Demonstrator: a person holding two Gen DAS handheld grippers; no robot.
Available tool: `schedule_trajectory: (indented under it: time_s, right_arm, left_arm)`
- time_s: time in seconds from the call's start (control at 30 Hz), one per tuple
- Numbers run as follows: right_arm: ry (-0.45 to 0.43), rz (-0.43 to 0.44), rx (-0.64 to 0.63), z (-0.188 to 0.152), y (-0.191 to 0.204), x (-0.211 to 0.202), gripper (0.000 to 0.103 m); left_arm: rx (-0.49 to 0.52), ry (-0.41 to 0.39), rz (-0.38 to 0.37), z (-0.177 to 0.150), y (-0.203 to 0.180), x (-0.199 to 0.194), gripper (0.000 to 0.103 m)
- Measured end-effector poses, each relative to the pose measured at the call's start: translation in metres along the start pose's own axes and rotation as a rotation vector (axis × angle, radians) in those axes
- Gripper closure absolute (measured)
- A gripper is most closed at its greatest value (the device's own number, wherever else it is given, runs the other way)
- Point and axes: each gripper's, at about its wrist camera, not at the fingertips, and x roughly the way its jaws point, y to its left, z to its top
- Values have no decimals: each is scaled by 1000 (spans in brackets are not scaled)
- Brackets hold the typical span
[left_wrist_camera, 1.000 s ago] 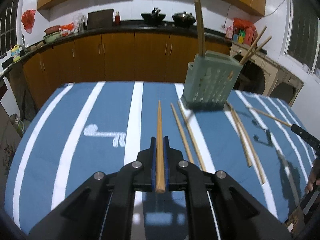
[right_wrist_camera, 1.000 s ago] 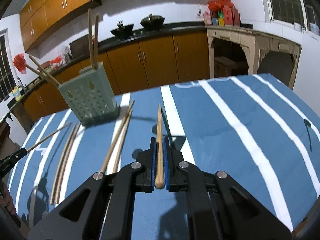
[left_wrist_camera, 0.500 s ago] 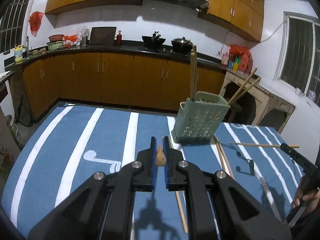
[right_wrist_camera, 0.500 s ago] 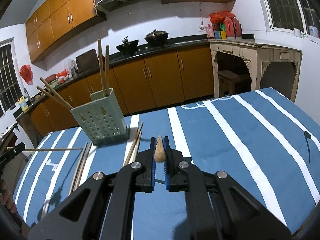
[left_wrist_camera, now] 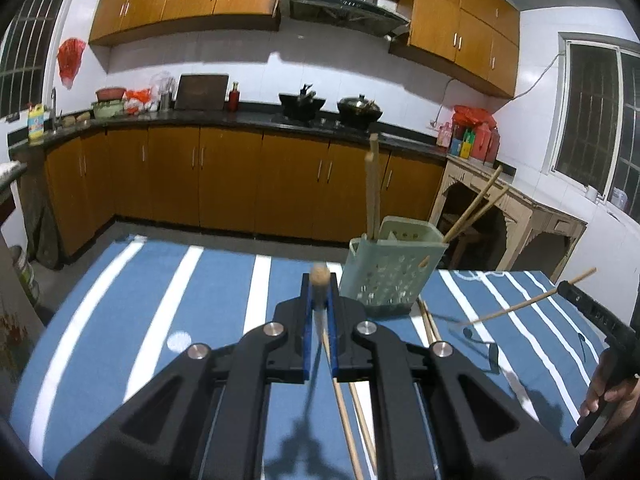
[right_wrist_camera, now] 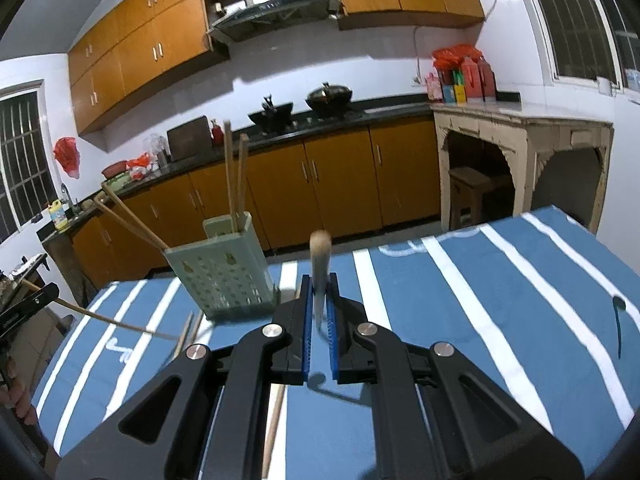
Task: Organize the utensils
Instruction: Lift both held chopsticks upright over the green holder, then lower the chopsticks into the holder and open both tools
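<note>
A pale green perforated utensil holder (left_wrist_camera: 394, 270) (right_wrist_camera: 222, 274) stands upright on the blue striped tablecloth and has several chopsticks in it. My left gripper (left_wrist_camera: 319, 286) is shut on a wooden chopstick (left_wrist_camera: 320, 276), raised above the table just left of the holder. My right gripper (right_wrist_camera: 320, 286) is shut on another wooden chopstick (right_wrist_camera: 320, 256), raised to the right of the holder. Each gripper also shows in the other's view, holding its chopstick (left_wrist_camera: 520, 306) (right_wrist_camera: 112, 322). Loose chopsticks (left_wrist_camera: 346, 412) (right_wrist_camera: 274, 428) lie on the cloth by the holder.
The table (left_wrist_camera: 180, 304) has a blue cloth with white stripes. Kitchen cabinets and a counter with woks (left_wrist_camera: 304, 106) run behind it. A pale side table (right_wrist_camera: 520, 152) stands at the right. The person's hand (left_wrist_camera: 612, 388) shows at the right edge.
Both grippers have lifted their chopsticks off the table and tilted up, so the chopsticks now point toward the camera end-on. The holder looks nearer to both.
</note>
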Motion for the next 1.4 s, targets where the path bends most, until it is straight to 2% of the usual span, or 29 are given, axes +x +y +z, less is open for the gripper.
schedule_trajectory:
  time_s: [0.17, 0.47, 0.77, 0.9, 1.03, 1.2, 1.4]
  right_arm:
    - [-36, 30, -7, 23, 7, -5, 95]
    - [-123, 141, 3, 73, 29, -19, 95]
    - [-265, 200, -26, 120, 72, -10, 95]
    - [-303, 181, -43, 126, 83, 6, 95]
    - [-310, 167, -55, 122, 88, 26, 95]
    - [-288, 149, -70, 112, 90, 47, 95]
    - [-236, 140, -56, 103, 85, 67, 95]
  left_arm:
    - [31, -47, -18, 22, -8, -11, 95]
    - [66, -125, -72, 61, -40, -21, 95]
    - [42, -298, -90, 121, -83, -12, 95]
    - [12, -370, -69, 143, -96, -1, 95]
    - [19, -438, -2, 150, -104, 17, 95]
    - [-13, -457, 45, 150, -100, 46, 95]
    - [-36, -444, 58, 146, -91, 67, 95]
